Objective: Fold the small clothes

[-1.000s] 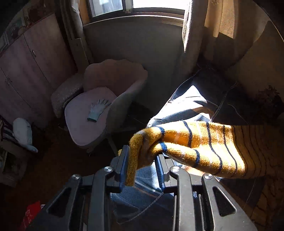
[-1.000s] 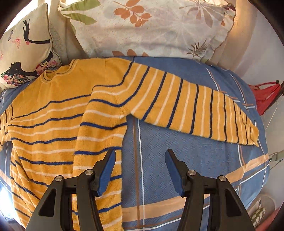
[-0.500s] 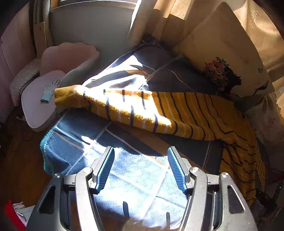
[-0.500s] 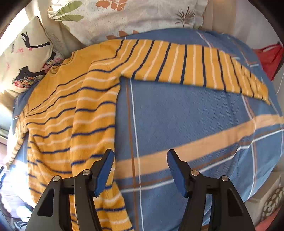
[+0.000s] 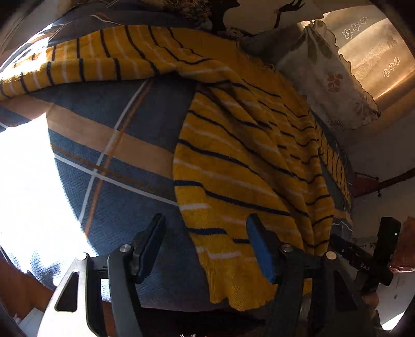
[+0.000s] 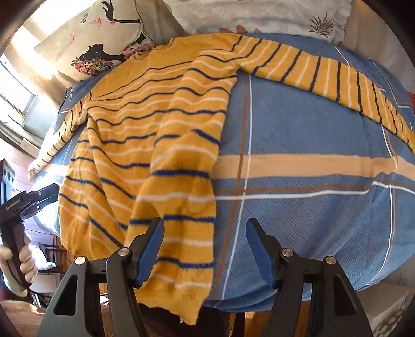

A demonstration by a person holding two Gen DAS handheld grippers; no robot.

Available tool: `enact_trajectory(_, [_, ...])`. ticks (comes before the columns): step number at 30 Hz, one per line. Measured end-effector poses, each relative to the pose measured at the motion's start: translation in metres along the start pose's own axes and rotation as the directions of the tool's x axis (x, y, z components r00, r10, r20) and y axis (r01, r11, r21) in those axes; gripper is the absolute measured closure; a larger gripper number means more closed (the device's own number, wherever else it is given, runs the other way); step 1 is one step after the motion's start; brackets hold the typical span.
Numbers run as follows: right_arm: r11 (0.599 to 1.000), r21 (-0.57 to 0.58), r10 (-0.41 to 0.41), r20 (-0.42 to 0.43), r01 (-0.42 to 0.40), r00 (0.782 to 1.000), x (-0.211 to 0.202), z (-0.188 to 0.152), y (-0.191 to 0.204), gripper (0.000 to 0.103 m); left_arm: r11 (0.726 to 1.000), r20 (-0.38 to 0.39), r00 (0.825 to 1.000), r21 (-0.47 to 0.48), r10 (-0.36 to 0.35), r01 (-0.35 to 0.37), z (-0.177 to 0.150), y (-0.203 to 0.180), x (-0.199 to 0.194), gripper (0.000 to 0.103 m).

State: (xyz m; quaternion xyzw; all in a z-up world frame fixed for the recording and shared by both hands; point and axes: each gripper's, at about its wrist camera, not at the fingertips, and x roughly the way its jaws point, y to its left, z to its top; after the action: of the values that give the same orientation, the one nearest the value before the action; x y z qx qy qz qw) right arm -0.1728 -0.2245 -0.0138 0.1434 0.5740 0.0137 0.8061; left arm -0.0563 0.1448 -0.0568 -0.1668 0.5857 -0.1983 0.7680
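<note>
A yellow sweater with navy and white stripes (image 6: pixel 155 134) lies spread flat on a blue plaid blanket (image 6: pixel 298 207), both sleeves stretched out sideways. In the left wrist view the sweater (image 5: pixel 241 160) fills the right half, its hem hanging over the blanket's front edge. My left gripper (image 5: pixel 205 241) is open and empty, hovering just above the hem's left corner. My right gripper (image 6: pixel 205 246) is open and empty, above the hem's right corner. The left gripper's handle, in a hand, also shows at the right wrist view's left edge.
Two cushions stand behind the sweater: a silhouette-print one (image 6: pixel 103 44) and a leaf-print one (image 6: pixel 259 15). Strong sunlight washes out the blanket's left side (image 5: pixel 26 181). A curtain (image 5: pixel 376 59) hangs at the far right. The blanket's front edge drops off near both grippers.
The left gripper let go of the sleeve cuff, opened, and swung from the sleeve end to the sweater's hem. The right gripper drew back toward the hem's other corner.
</note>
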Motion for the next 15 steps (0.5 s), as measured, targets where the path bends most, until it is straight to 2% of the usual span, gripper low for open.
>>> enact_trajectory(1, [1.000,0.005,0.004,0.000,-0.004,1.000,-0.001,-0.004,-0.003,0.033,1.000,-0.015,1.000,-0.004,-0.009,0.009,-0.001,-0.003,0.007,0.040])
enact_trajectory(3, [1.000,0.016,0.012,0.000,-0.012,1.000,-0.003,-0.009,-0.012,0.033,1.000,0.009,1.000,0.018,-0.004,0.004,-0.008,-0.015,0.008,0.037])
enact_trajectory(4, [1.000,0.022,0.015,-0.004,-0.015,1.000,-0.003,-0.011,-0.017,0.032,0.999,-0.003,1.000,0.020,-0.025,0.025,-0.009,-0.020,0.007,0.043])
enact_trajectory(5, [0.999,0.028,0.018,-0.007,-0.018,1.000,-0.002,-0.013,-0.021,0.031,0.999,-0.013,0.999,0.016,-0.031,0.031,-0.013,-0.024,0.008,0.076])
enact_trajectory(6, [0.999,0.037,0.024,-0.008,-0.024,1.000,-0.001,-0.013,-0.024,0.031,1.000,-0.026,1.000,0.018,-0.010,0.010,-0.015,-0.028,0.010,0.094])
enact_trajectory(8, [0.998,0.051,0.045,-0.017,-0.044,0.999,0.001,-0.015,-0.031,0.030,0.999,-0.009,0.999,0.018,0.036,-0.036,-0.020,-0.031,0.002,0.095])
enact_trajectory(12, [0.994,0.057,0.098,-0.028,-0.096,0.995,0.005,-0.018,-0.035,0.029,0.998,0.045,0.998,-0.037,0.044,-0.043,-0.031,-0.012,-0.041,0.095])
enact_trajectory(15, [0.986,0.045,0.162,-0.028,-0.160,0.986,0.008,-0.018,-0.030,0.028,0.992,0.066,0.992,-0.082,0.104,-0.098,-0.045,0.002,-0.070,0.099])
